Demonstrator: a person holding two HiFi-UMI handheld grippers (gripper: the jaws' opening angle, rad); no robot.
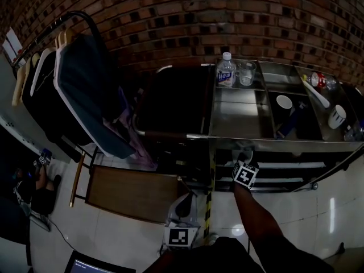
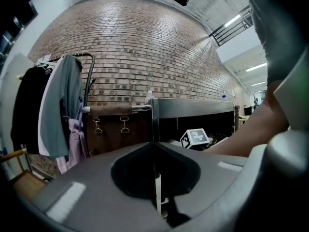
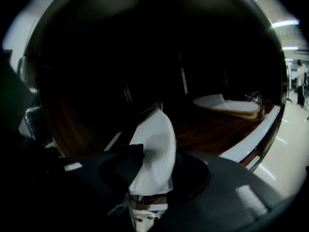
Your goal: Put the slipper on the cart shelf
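A white slipper [image 3: 153, 149] stands on edge between the fingers of my right gripper [image 3: 150, 173], its toe over the cart's dark wooden lower shelf [image 3: 203, 129]. The jaws look slack around it, not pressing. A second white slipper [image 3: 227, 105] lies flat further along that shelf. In the head view my right gripper [image 1: 244, 162] reaches under the steel top of the cart [image 1: 239, 134]. My left gripper [image 1: 182, 208] hangs low in front of the cart, its jaws together and empty, as the left gripper view [image 2: 155, 190] also shows.
On the cart top stand a water bottle [image 1: 226, 70], a glass [image 1: 246, 73] and two white cups [image 1: 284, 103] [image 1: 336, 116]. A clothes rack with hanging garments [image 1: 79, 90] and a wooden seat [image 1: 133, 192] stand to the left. A laptop [image 1: 91, 264] lies on the floor.
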